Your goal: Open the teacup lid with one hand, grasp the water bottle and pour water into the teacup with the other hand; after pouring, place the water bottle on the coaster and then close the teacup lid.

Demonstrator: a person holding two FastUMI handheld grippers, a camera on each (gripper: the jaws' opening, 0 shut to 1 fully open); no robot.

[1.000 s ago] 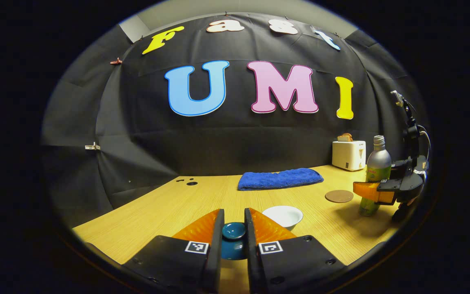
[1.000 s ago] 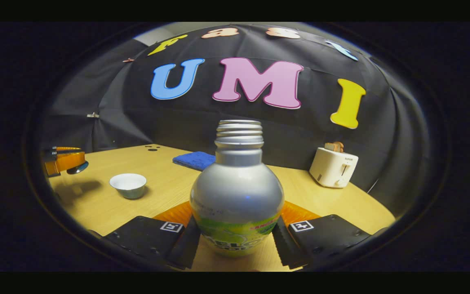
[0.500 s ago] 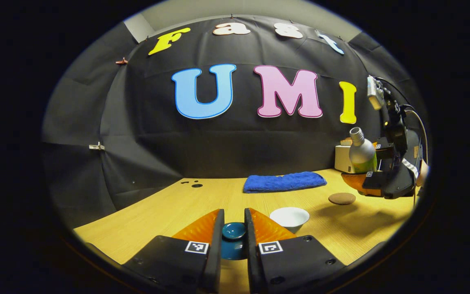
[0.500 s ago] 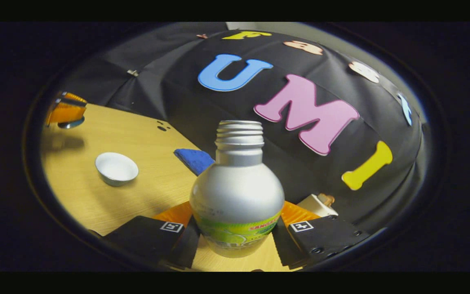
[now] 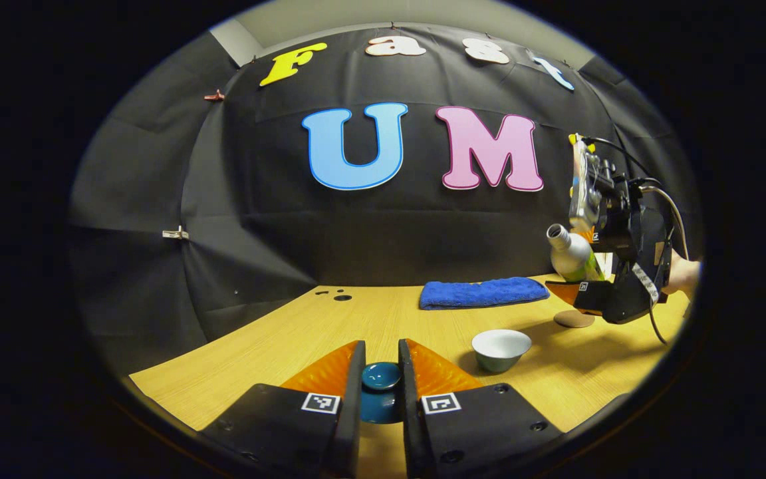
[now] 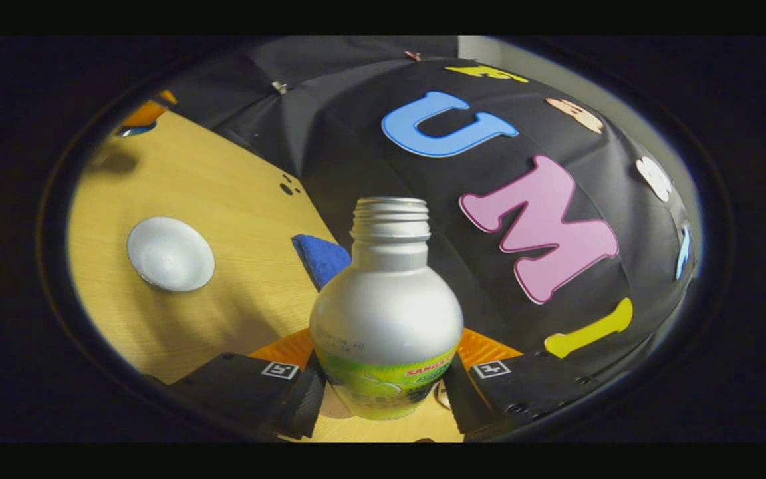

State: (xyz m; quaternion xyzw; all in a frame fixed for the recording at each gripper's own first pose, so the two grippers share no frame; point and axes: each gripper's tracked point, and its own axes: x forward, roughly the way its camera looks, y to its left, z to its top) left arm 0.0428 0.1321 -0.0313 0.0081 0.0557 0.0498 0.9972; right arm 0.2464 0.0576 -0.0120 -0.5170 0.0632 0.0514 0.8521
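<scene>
Left gripper (image 5: 381, 382) clamps the lid (image 5: 381, 377) by its knob, held above the table (image 5: 303, 339). Right gripper (image 6: 383, 386) pinches the bottle (image 6: 386, 313), tilted mouth-first toward the cup (image 5: 501, 348), in the air. Bare table around the cup; coaster (image 5: 574, 319) and towel (image 5: 483, 293) beyond.

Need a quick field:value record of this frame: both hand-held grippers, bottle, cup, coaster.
left hand-held gripper: shut on the teal lid, held above the table
right hand-held gripper: shut on the water bottle
water bottle: uncapped, lifted and tilted, mouth toward the teacup
teacup: white, lid off, standing on the table
coaster: bare, beyond the teacup
blue towel: near the back wall
</scene>
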